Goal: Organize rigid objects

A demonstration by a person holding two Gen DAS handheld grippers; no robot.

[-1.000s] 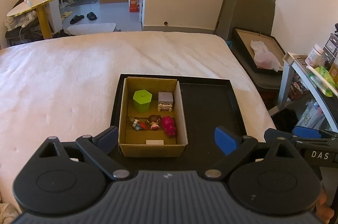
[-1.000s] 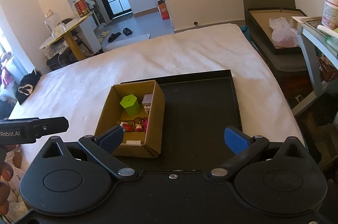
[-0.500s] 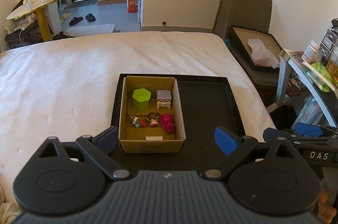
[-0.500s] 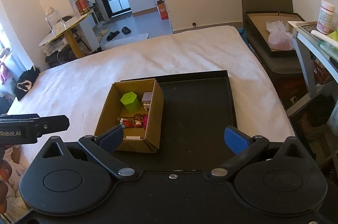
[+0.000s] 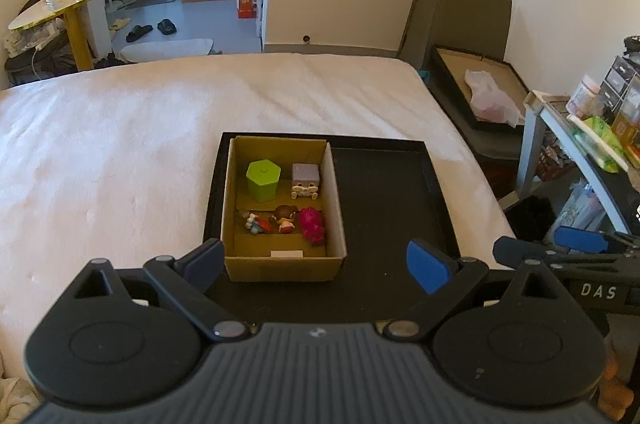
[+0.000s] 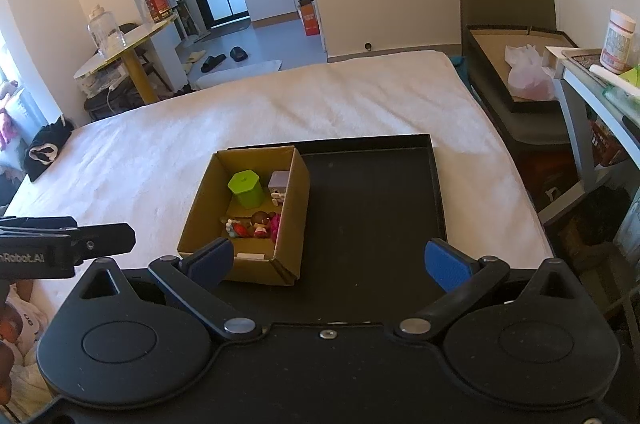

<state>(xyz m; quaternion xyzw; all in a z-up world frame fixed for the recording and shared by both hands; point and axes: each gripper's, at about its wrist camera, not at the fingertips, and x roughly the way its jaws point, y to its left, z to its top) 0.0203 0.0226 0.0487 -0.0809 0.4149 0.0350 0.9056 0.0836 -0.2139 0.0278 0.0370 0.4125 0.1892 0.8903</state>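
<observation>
Through my left camera, a cardboard box (image 5: 282, 208) with plain matte walls sits in the left part of a flat black tray (image 5: 390, 200) with a low rim, and the tray lies on the bed (image 5: 120, 144) with its soft white cover. In the box a green six-sided jar (image 5: 263, 180) and a small grey cube toy (image 5: 305, 179) stand at the far end; a tiny figure (image 5: 285, 218), a fuzzy pink toy (image 5: 313, 224) and a small red-and-white piece (image 5: 256, 223) lie nearer me. The tray's right part is bare. My left tongs (image 5: 316, 260) hang wide and hold nothing, just short of the box's near wall.

Through my right camera, the box (image 6: 248, 216) is seen at a slant, its right wall tall against the dark tray floor (image 6: 372, 208). The green jar (image 6: 245, 187) stands upright inside. My right tongs (image 6: 330, 262) also gape wide, gripping nothing, low over the tray's near edge.
</observation>
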